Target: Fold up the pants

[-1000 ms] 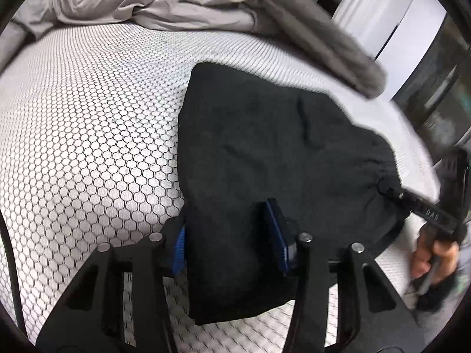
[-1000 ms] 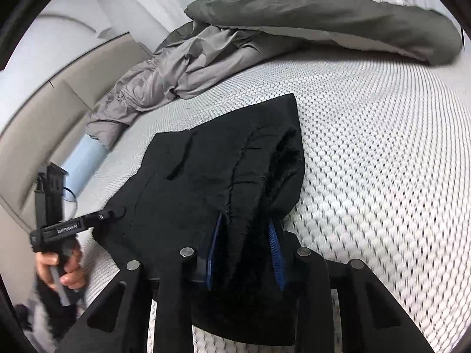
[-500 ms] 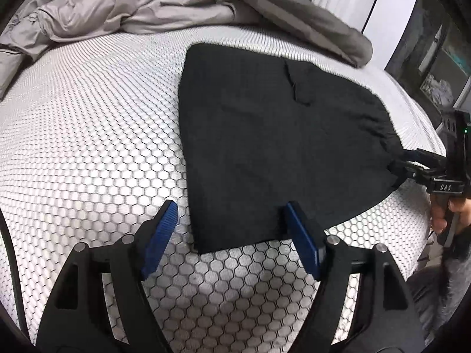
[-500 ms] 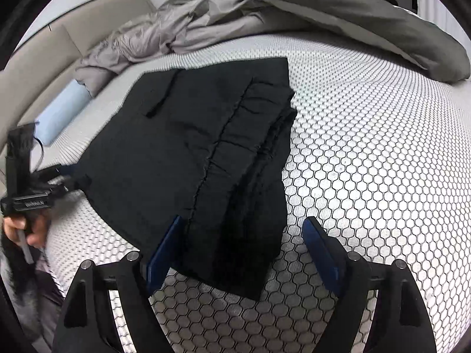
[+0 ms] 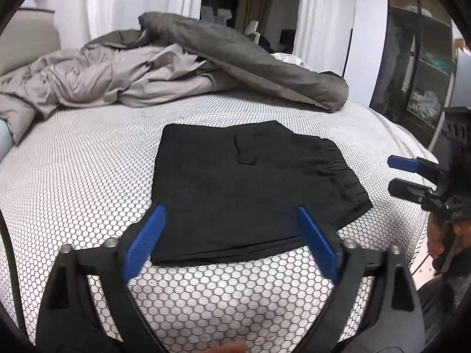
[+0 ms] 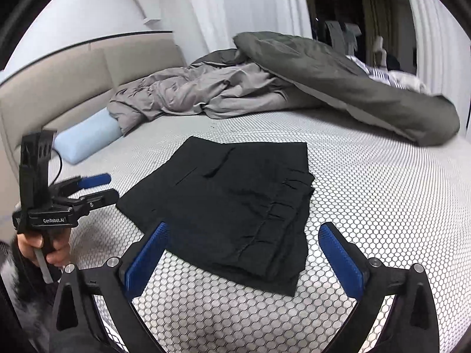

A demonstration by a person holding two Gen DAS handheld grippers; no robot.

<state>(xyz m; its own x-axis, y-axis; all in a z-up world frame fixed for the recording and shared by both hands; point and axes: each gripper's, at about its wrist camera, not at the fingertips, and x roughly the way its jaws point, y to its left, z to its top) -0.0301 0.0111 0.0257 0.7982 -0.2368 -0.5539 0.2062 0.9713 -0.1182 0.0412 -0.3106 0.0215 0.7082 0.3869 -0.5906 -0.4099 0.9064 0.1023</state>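
Bedroom, honeycomb-pattern mattress [image 5: 88, 182], rumpled grey duvet [image 5: 235, 58] at 12 o'clock. Black pants [image 5: 250, 188] lying mid-bed in a flat folded stack, so pretty much done. Left gripper [image 5: 229, 244] and right gripper [image 6: 244, 253] both spread wide, holding nothing. Underside layers hidden, neatness hard to judge.

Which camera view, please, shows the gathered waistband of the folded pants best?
The right wrist view: the waistband lies nearest it, its gathers and stacked layers clear. In the left wrist view the waistband sits at the pants' far right edge, foreshortened.
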